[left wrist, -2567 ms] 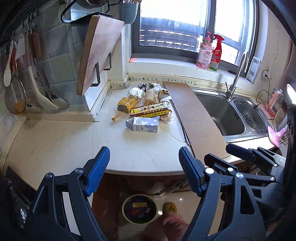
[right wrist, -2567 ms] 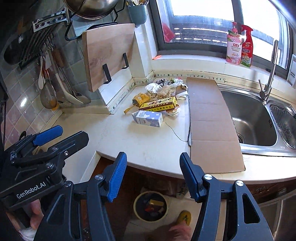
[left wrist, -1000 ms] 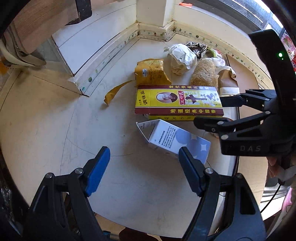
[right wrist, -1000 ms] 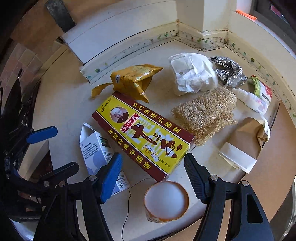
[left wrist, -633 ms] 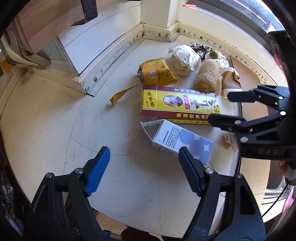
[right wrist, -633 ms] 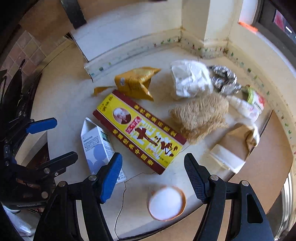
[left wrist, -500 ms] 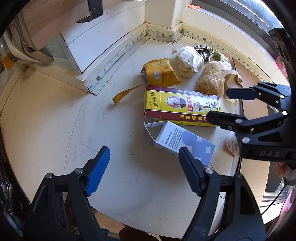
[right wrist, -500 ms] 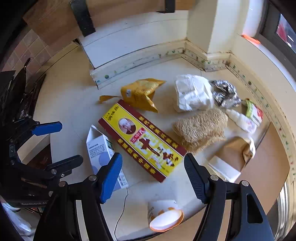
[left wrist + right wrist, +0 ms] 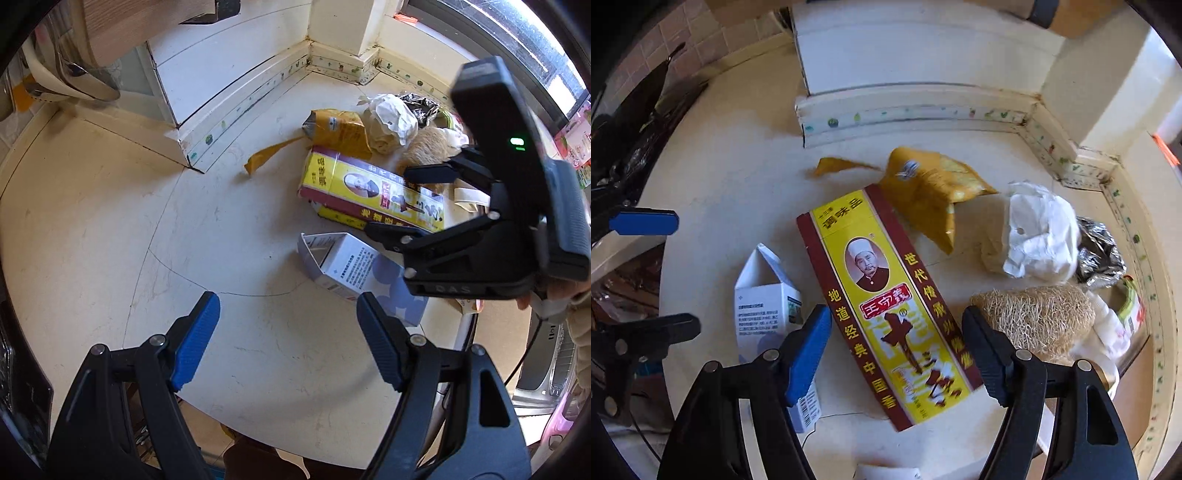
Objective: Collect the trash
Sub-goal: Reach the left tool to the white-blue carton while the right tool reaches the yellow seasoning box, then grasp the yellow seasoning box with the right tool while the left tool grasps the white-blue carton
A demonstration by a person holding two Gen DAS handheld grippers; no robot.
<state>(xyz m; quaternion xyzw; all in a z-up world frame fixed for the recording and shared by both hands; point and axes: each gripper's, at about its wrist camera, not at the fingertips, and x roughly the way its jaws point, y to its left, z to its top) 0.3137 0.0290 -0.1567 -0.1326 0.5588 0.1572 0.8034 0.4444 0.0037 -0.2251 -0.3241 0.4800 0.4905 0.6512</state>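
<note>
Left gripper point(image 9: 284, 336): fingers spread wide with nothing between them, hovering over bare counter point(image 9: 110, 229) left of the yellow box and short of the carton.
White carton point(image 9: 768, 299): lies just left of the yellow box, open gable end pointing away.
Yellow box point(image 9: 886, 302): flat on the counter, long axis running away from the camera.
Right gripper point(image 9: 897, 339): wide open and holding nothing, one finger on each long side of the yellow box, not yet touching.
Doing it well: I judge the yellow box is the pick; lower squarely, close across its narrow width, lift level.
Loofah point(image 9: 1034, 314): just right of the yellow box; keep that finger off it.
Hard to make out: trash bin not in view; items right of the loofah overlap unclearly.
</note>
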